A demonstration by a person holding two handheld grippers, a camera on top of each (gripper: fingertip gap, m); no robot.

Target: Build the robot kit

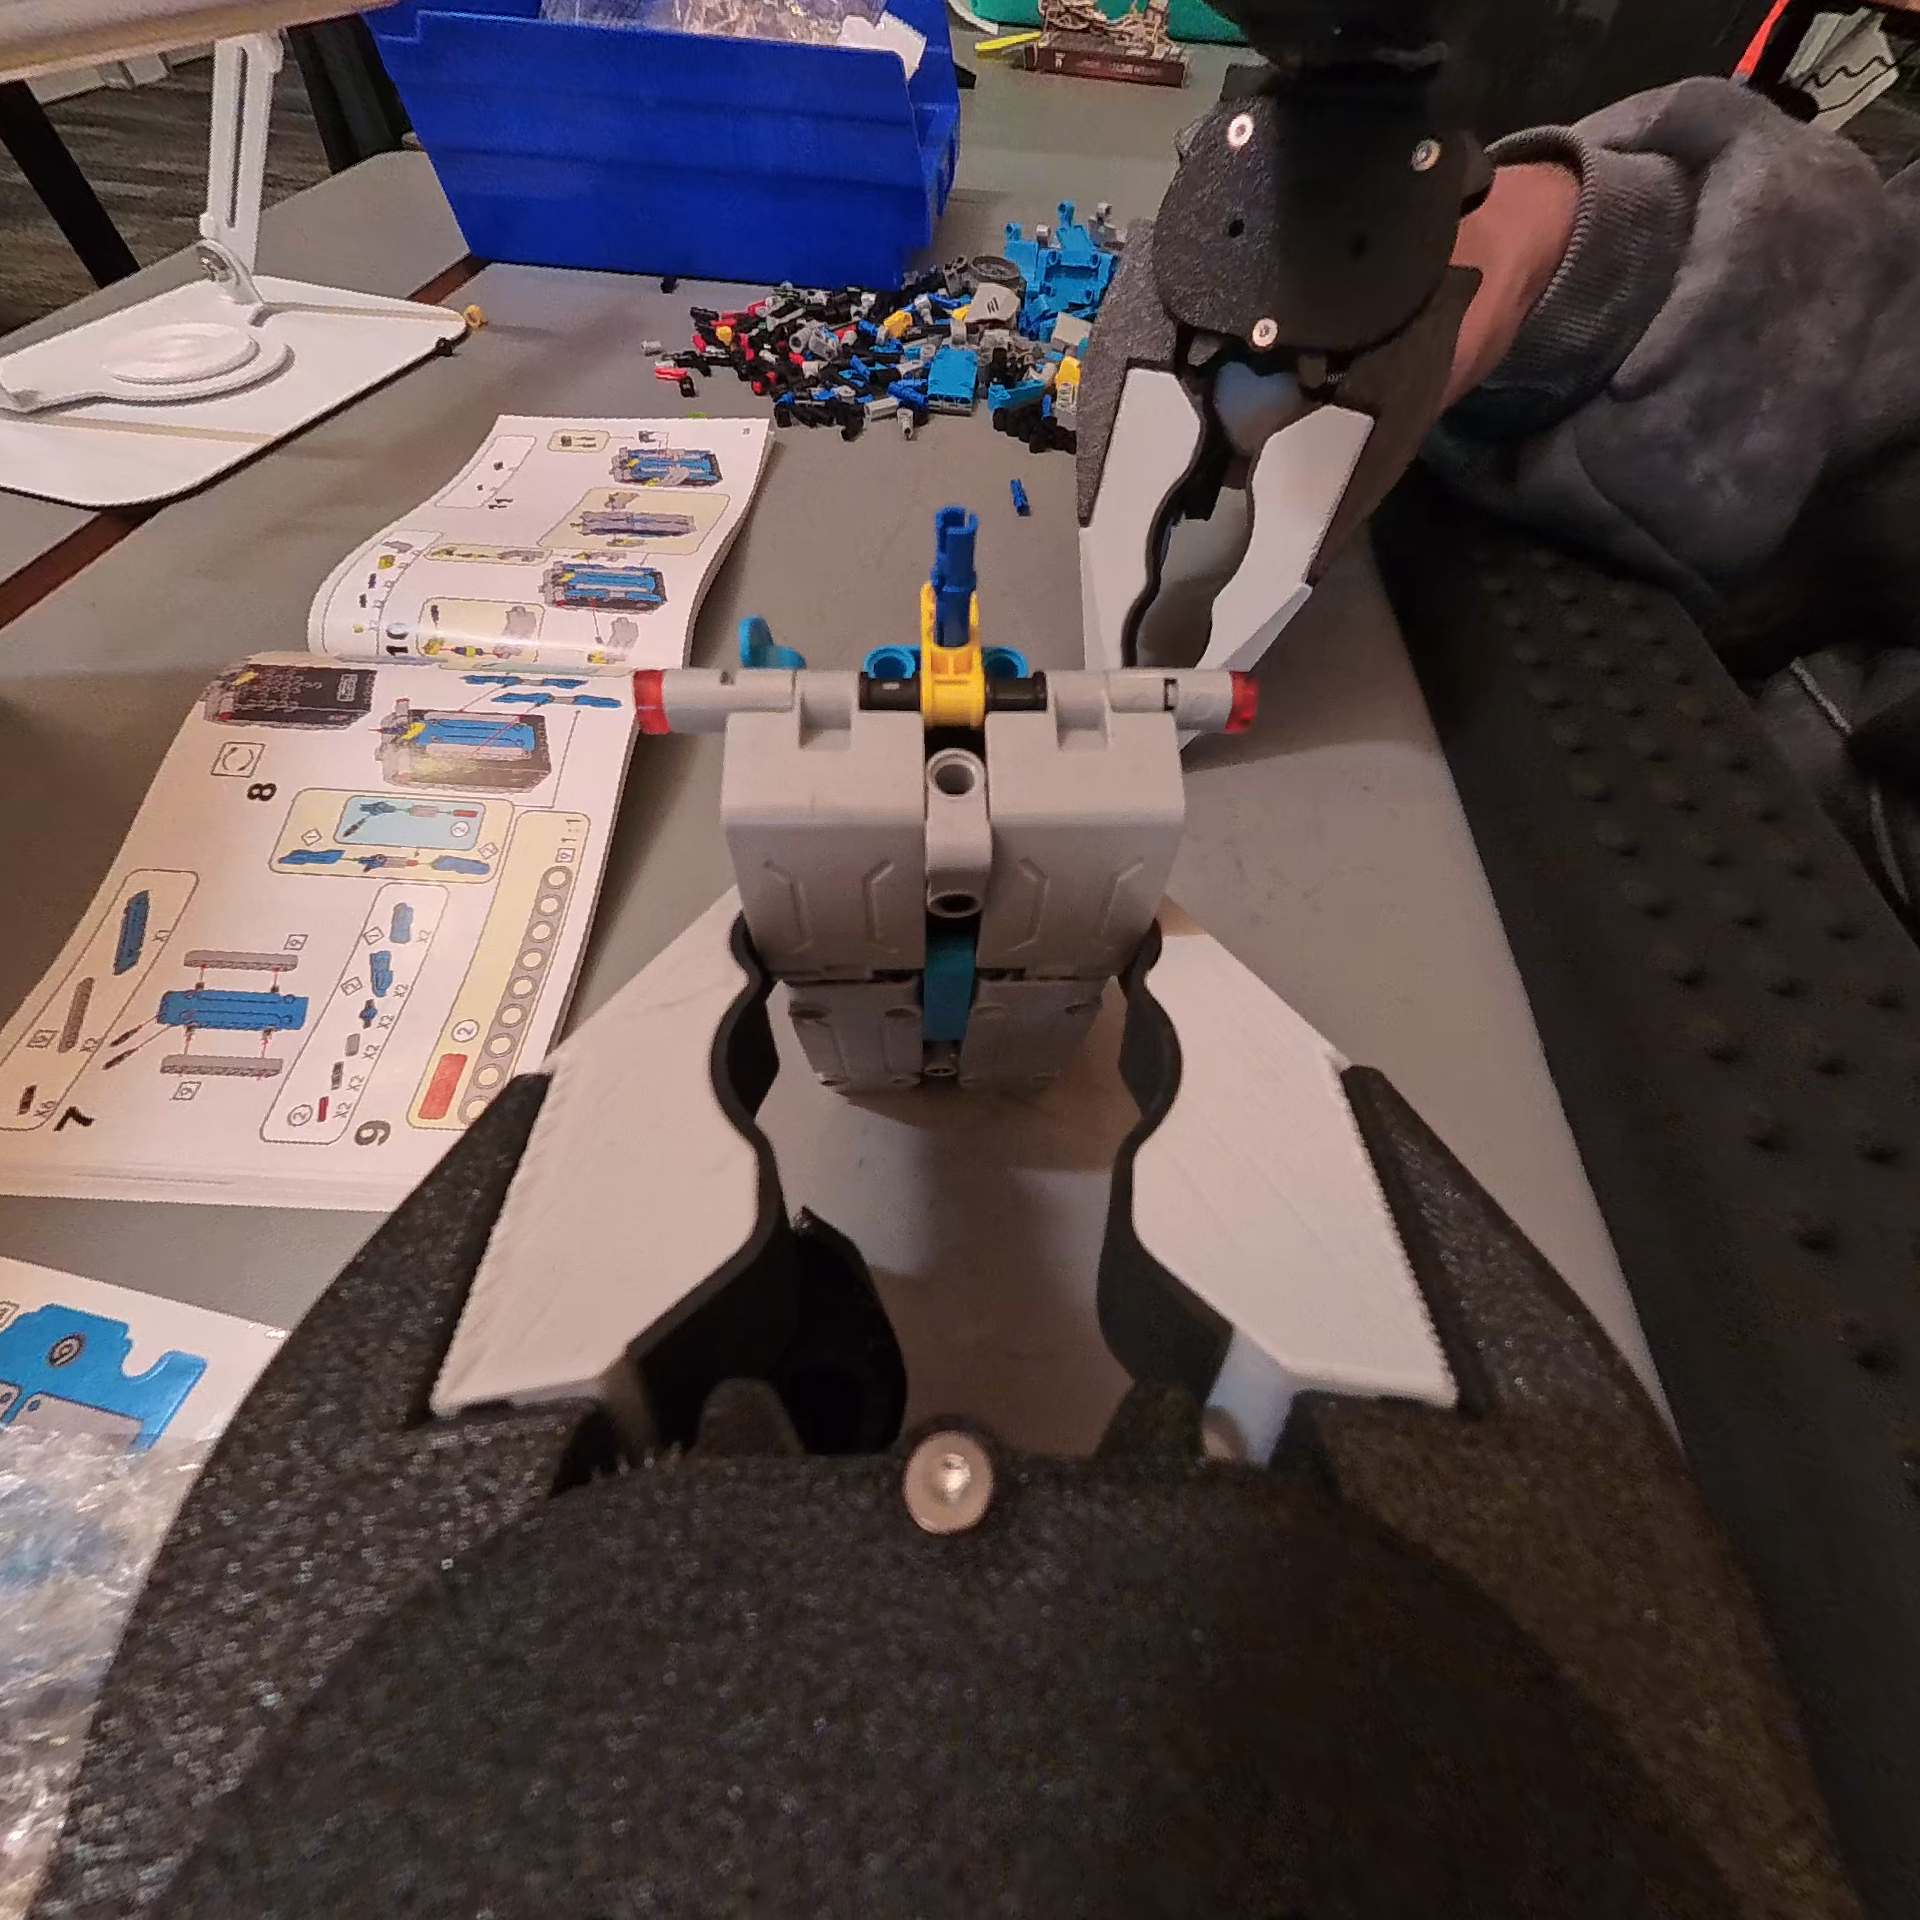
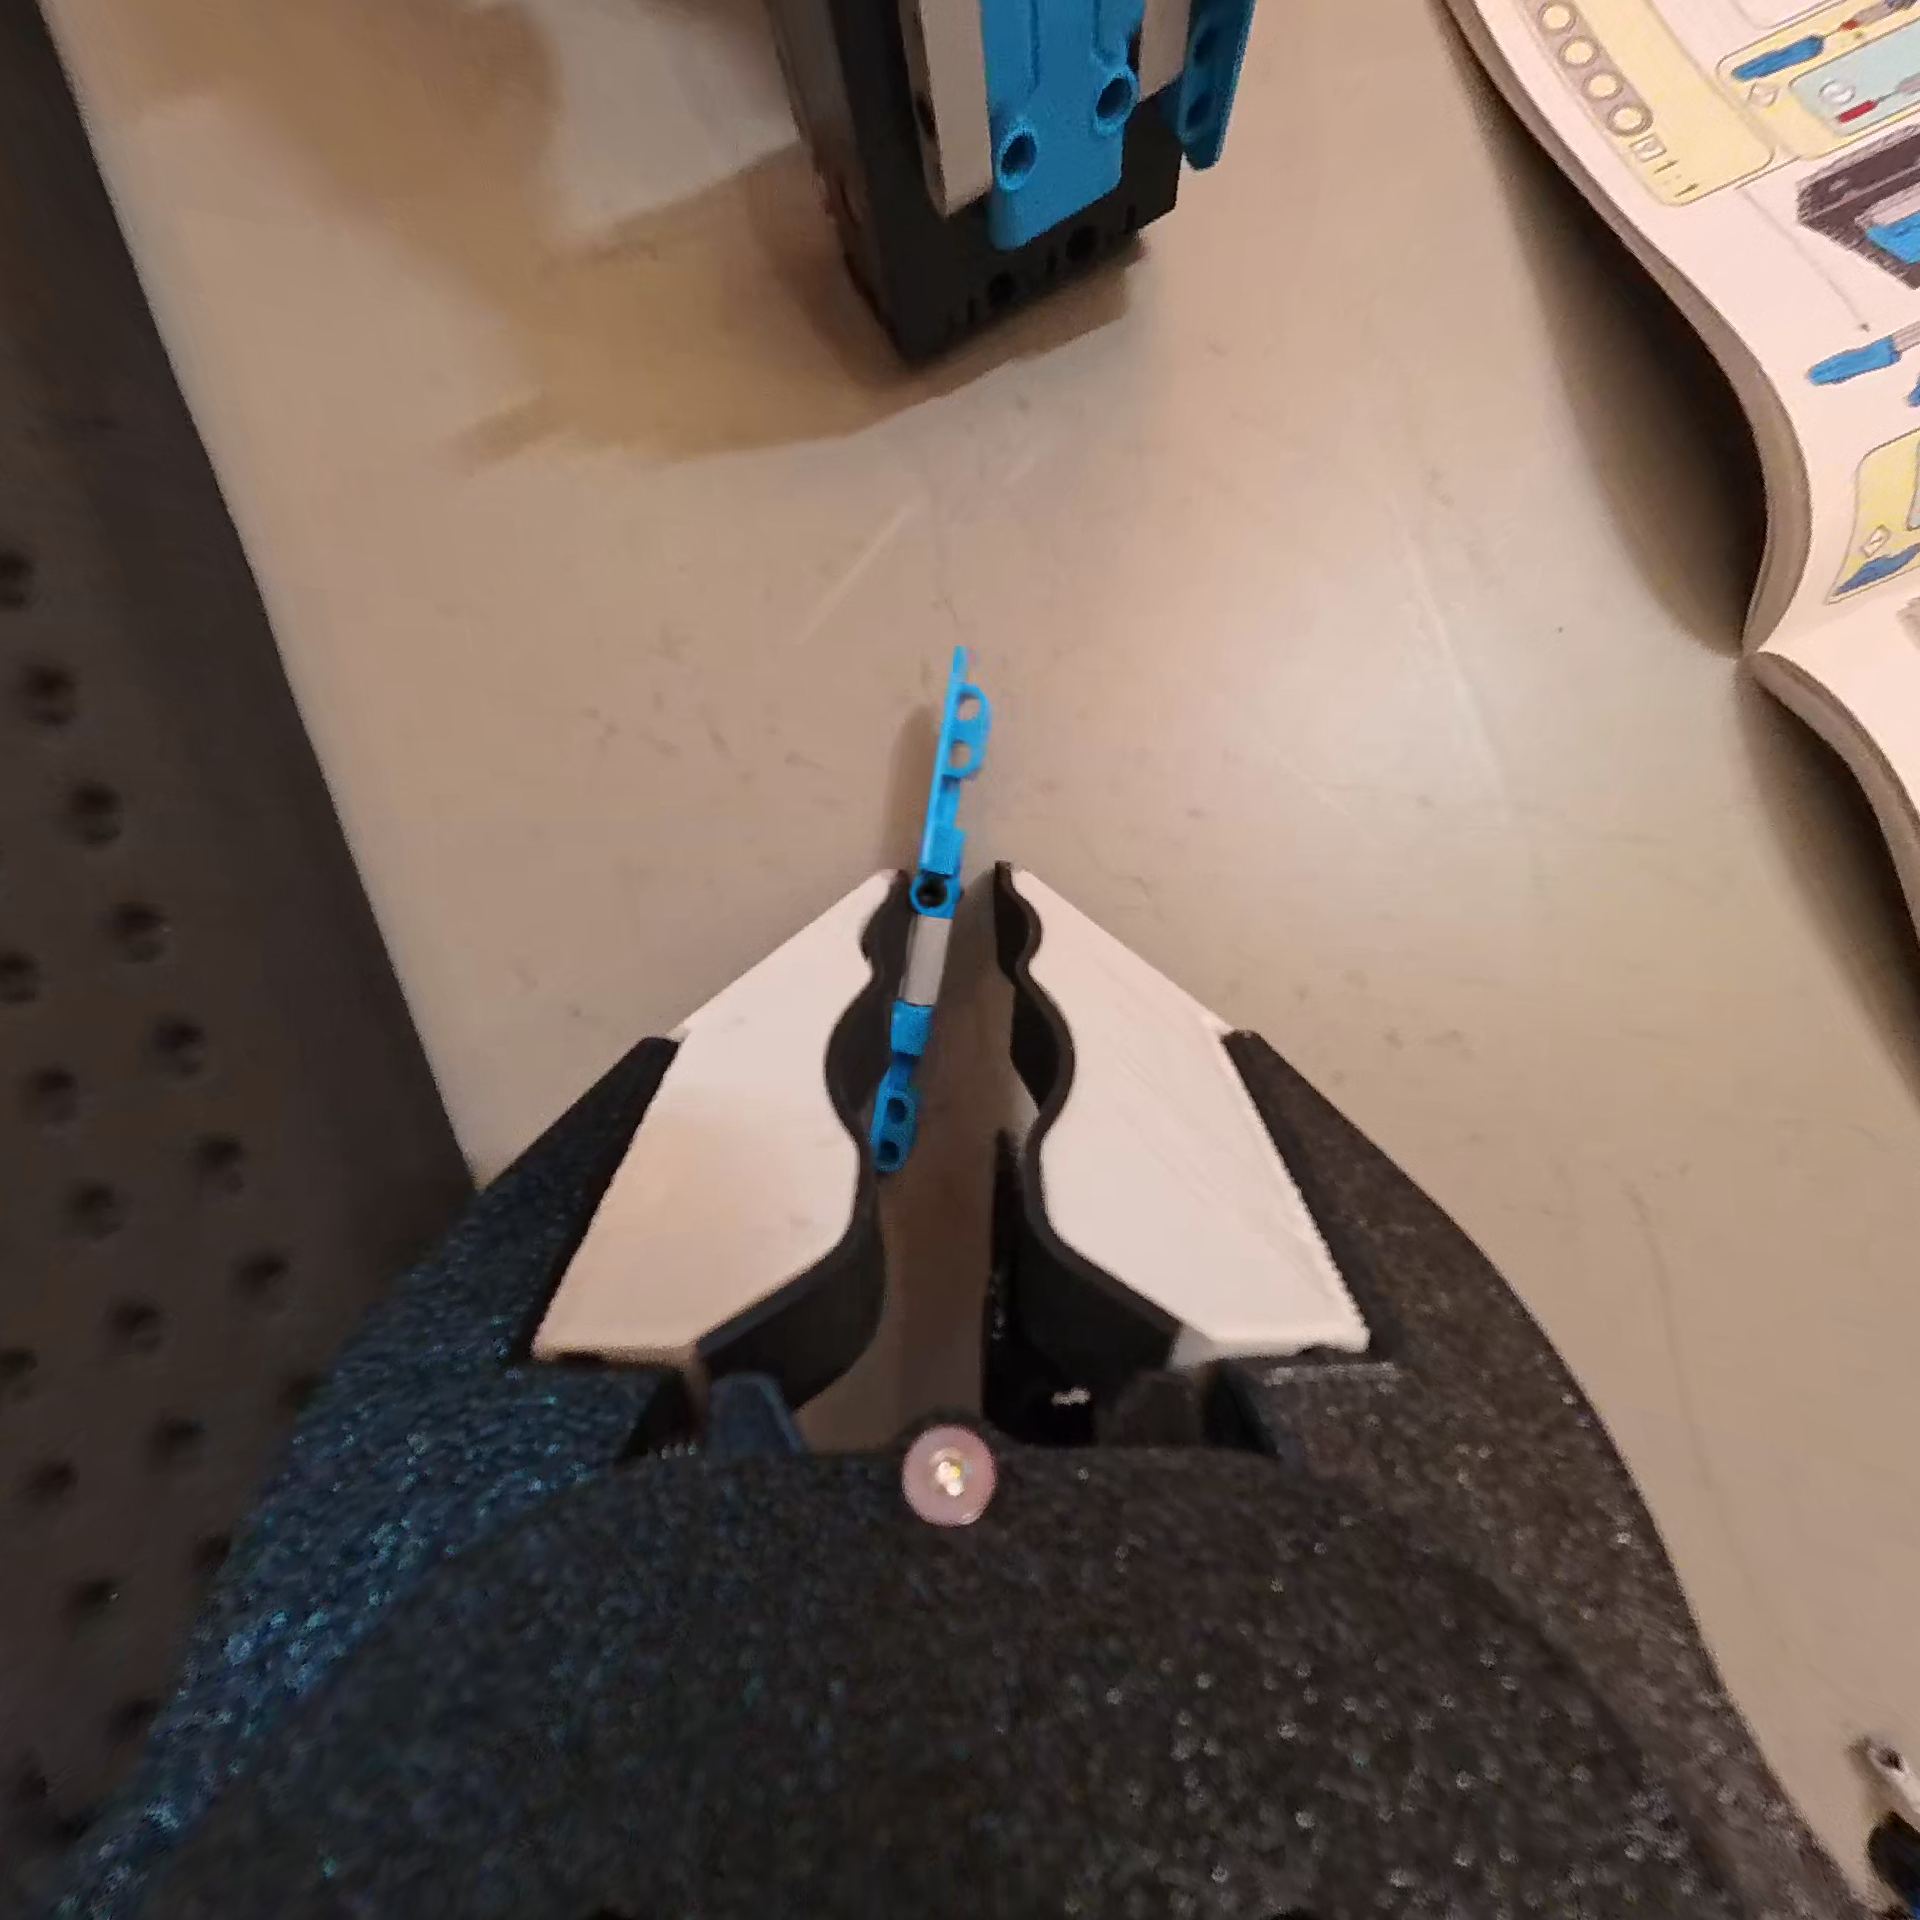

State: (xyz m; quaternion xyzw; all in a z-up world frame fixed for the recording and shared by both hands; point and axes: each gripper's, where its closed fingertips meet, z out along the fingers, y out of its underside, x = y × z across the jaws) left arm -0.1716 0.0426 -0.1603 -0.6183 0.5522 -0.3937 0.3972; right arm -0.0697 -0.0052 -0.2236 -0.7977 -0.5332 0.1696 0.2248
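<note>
My left gripper (image 1: pixel 945 935) is shut on a grey brick assembly (image 1: pixel 842 821) and holds it upright. The assembly carries a grey cross axle with red ends (image 1: pixel 717 694), a yellow connector (image 1: pixel 951 675) and a blue pin (image 1: pixel 951 551) on top. The assembly also shows at the top of the right wrist view (image 2: pixel 1049 135). My right gripper (image 2: pixel 945 878) points down at the table, jaws nearly closed around a thin blue and grey piece (image 2: pixel 956 748) that lies against the left finger and sticks out past the tips. The right gripper (image 1: pixel 1184 649) stands just right of the assembly.
An open instruction booklet (image 1: pixel 312 914) lies to the left, and its edge shows in the right wrist view (image 2: pixel 1818 312). A pile of loose pieces (image 1: pixel 914 343) and a blue bin (image 1: pixel 675 135) sit at the back. A white stand (image 1: pixel 187 353) is far left. A dark perforated mat (image 1: pixel 1662 935) borders the right side. My right fingertips sit around 15 cm from my left ones.
</note>
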